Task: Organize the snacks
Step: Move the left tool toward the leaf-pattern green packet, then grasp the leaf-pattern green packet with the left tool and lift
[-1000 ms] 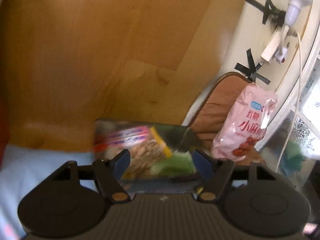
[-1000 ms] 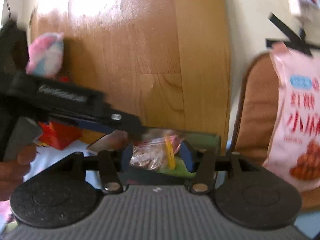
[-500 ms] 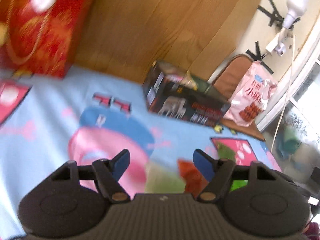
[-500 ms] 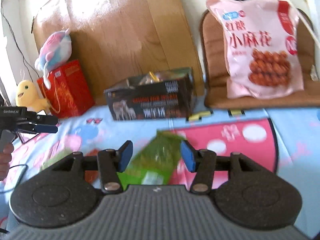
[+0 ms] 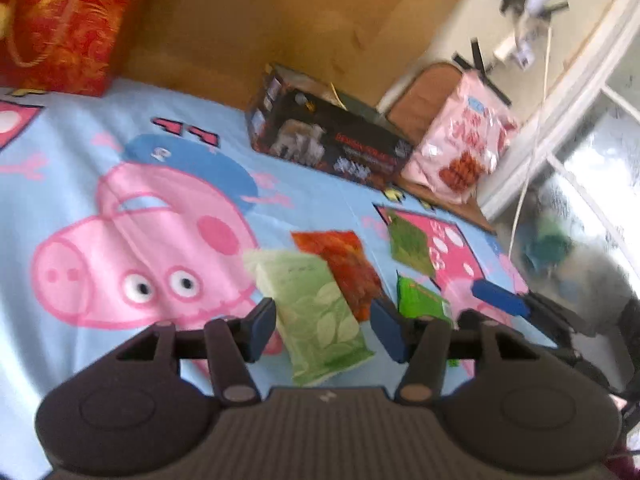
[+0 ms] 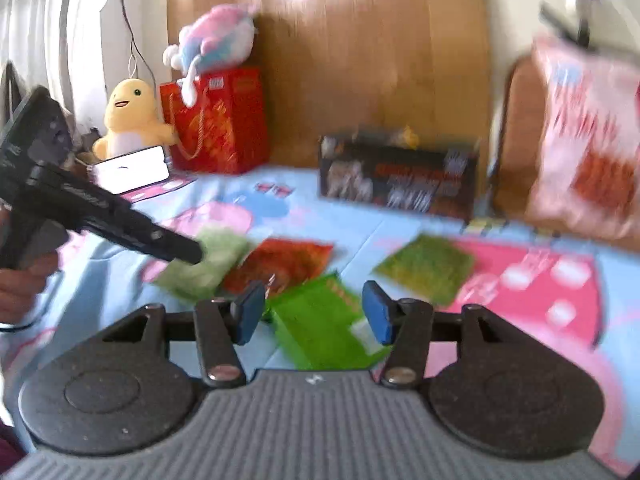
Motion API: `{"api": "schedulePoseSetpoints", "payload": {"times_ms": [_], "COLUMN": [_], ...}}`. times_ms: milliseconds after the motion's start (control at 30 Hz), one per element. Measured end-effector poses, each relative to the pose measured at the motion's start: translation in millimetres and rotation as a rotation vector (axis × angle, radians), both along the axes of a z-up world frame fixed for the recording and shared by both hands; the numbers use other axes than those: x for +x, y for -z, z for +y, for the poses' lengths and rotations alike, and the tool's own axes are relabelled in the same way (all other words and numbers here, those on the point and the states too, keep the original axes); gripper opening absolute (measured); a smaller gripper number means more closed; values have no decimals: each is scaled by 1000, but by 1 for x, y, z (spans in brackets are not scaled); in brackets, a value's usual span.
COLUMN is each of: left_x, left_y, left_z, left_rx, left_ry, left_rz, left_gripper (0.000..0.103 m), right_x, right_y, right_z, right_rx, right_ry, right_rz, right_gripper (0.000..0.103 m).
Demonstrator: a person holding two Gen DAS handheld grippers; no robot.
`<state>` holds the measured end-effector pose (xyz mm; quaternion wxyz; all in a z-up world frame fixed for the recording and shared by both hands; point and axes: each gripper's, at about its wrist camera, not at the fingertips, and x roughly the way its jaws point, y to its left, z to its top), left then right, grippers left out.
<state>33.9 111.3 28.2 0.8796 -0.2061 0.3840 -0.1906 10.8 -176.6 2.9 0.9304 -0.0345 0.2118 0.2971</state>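
Both claws pulled back from box (image 5: 328, 136), spread empty, pale green packet (image 5: 316, 312) lengthwise between left claw (image 5: 323, 328)

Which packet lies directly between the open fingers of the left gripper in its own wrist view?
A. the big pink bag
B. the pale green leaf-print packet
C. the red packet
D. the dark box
B: the pale green leaf-print packet lies flat on the blanket between the left gripper fingers.

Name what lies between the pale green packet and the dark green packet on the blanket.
The red packet and bright green packet lie between pale green packet and dark green packet, per left wrist view.
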Motion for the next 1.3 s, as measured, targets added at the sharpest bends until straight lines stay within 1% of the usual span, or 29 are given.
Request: {"api": "schedulePoseSetpoints", "payload": {"times_ms": [67,167,200,233,267,300,367,400,433,467,500,533,600,633,667,733,833,900,1033,1067,1100,1167,1233,1267,1300], "left_x": [-2,7,13,20,29,41,59,64,67,65,58,50,31,19,9,-5,-9,-4,6,8,9,13,14,11,9], "left_y": [-3,-11,-13,-15,-15,-13,-3,2,8,11,11,9,6,3,-1,-9,-18,-19,-10,-7,-3,7,15,15,15], "left_z": [10,17,18,16,13,9,0,-4,-7,-9,-10,-9,-4,-3,-2,1,7,9,1,-3,-5,-9,-12,-15,-18], "left_rx": [-25,7,15,29,50,70,61,52,56,72,75,52,-35,-59,-62,-42,-36,-36,-31,-16,-5,-5,-18,-10,-10], "left_ry": [-27,-81,-93,-92,-83,-71,-8,13,18,11,12,27,63,78,85,75,38,17,19,23,21,27,44,47,67], "left_rz": [-2,-26,-40,-59,-69,-59,-9,19,56,69,56,58,61,49,31,-5,-28,-25,-3,-1,6,37,65,53,56], "left_gripper": [55,62,68,71,71,71,64,53,50,48,48,48,48,48,48,54,61,63,69,70,70,66,60,57,48], "right_x": [-3,-7,-6,-4,0,5,19,24,28,30,34,37,38,37,35,32,26,20,6,3,1,-4,-8,-9,-9], "right_y": [-6,-11,-10,-8,-4,0,11,15,18,18,17,16,11,8,6,4,7,8,12,13,14,16,17,17,18], "right_z": [-2,4,10,17,26,33,49,54,60,65,67,66,56,47,40,27,15,16,27,30,33,40,45,47,48], "right_rx": [2,52,72,99,128,151,214,236,240,225,198,189,223,237,240,234,239,223,156,140,120,71,24,6,-8], "right_ry": [-5,-118,-160,-200,-234,-263,-320,-335,-334,-309,-257,-217,-161,-140,-120,-91,-95,-111,-145,-152,-155,-151,-147,-144,-143], "right_rz": [-19,19,49,99,166,230,372,416,432,416,389,376,331,301,276,244,249,248,212,209,203,175,140,127,118], "right_gripper": [57,57,57,57,56,56,55,54,54,54,54,54,55,55,56,56,56,56,57,58,61,64,64,64,64]}}
